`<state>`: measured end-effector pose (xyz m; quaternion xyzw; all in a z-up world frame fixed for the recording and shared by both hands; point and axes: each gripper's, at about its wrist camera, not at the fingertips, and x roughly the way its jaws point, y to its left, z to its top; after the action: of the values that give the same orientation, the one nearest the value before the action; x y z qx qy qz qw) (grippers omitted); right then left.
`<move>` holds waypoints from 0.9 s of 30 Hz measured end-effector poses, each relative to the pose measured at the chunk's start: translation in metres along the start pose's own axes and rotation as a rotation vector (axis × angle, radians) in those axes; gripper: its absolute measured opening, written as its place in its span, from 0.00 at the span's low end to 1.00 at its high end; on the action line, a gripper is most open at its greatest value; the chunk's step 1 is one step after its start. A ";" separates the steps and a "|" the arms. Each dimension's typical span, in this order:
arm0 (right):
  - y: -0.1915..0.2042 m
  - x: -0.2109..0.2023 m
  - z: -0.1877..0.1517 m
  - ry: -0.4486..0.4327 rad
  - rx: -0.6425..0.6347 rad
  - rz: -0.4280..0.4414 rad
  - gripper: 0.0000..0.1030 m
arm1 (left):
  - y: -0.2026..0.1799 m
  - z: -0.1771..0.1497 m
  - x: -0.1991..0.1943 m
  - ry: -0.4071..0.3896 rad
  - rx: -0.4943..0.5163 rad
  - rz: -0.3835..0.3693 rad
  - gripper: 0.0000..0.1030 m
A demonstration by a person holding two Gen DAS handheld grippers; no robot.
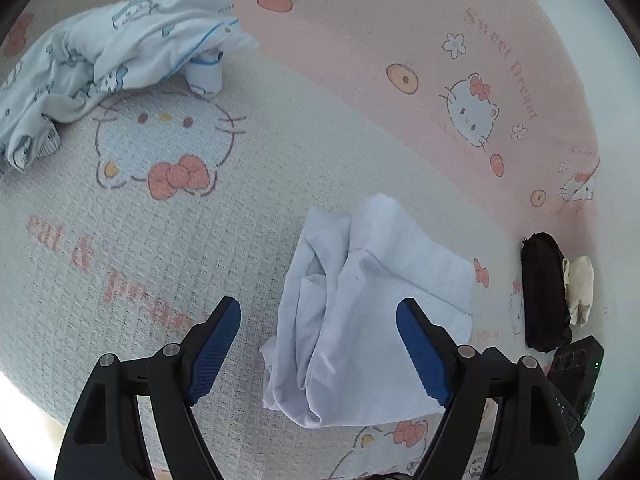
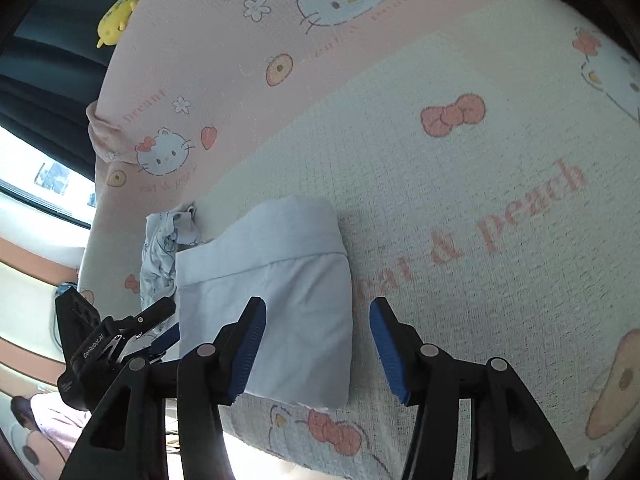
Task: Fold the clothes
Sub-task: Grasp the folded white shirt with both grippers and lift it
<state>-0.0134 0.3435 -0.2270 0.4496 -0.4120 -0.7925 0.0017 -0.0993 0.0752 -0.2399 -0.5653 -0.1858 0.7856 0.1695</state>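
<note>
Your left hand-held gripper (image 1: 318,320) sits spread wide, blue pads (image 1: 214,350) clear of everything, nothing pinched. Pale blue garment (image 1: 360,320) lies just ahead of it and partly between the fingers, loosely folded with creases and a bunched lower edge, resting on the bed cover (image 1: 240,200).

Your right hand-held gripper (image 2: 318,320) is also spread, nothing held. In its view the same pale blue garment (image 2: 288,300) shows as a rough rectangle with a folded band across the top; the left pad (image 2: 250,352) overlaps the fabric in the picture, but I can't tell if it touches. The right pad (image 2: 390,356) is off the cloth, over bare cover.

Farther out: crumpled printed garment (image 1: 100,64) at the far left, well apart from the blue one. Black folded item (image 1: 544,292) and cream item (image 1: 580,288) touch each other near the right edge of the cover. Yellow plush toy (image 2: 116,18) sits beyond the cover's far edge.
</note>
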 end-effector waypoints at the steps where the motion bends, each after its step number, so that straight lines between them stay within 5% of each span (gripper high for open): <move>1: -0.002 0.003 -0.001 0.006 0.013 0.016 0.52 | 0.003 -0.001 0.003 0.005 -0.023 -0.025 0.78; 6: -0.020 0.015 -0.006 0.012 0.132 0.122 0.63 | 0.012 -0.009 0.017 0.026 -0.084 -0.086 0.78; 13: -0.029 0.027 -0.007 -0.011 0.235 0.202 0.63 | 0.019 -0.017 0.013 0.016 -0.115 -0.146 0.77; 25: -0.010 0.043 -0.017 -0.008 0.216 0.218 0.63 | 0.011 -0.028 0.017 -0.006 -0.118 -0.199 0.76; 27: -0.005 0.045 -0.015 -0.002 0.195 0.199 0.64 | 0.013 -0.030 0.016 -0.019 -0.140 -0.195 0.65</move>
<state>-0.0274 0.3199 -0.2660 0.4038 -0.5296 -0.7451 0.0362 -0.0768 0.0747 -0.2682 -0.5474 -0.2961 0.7558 0.2036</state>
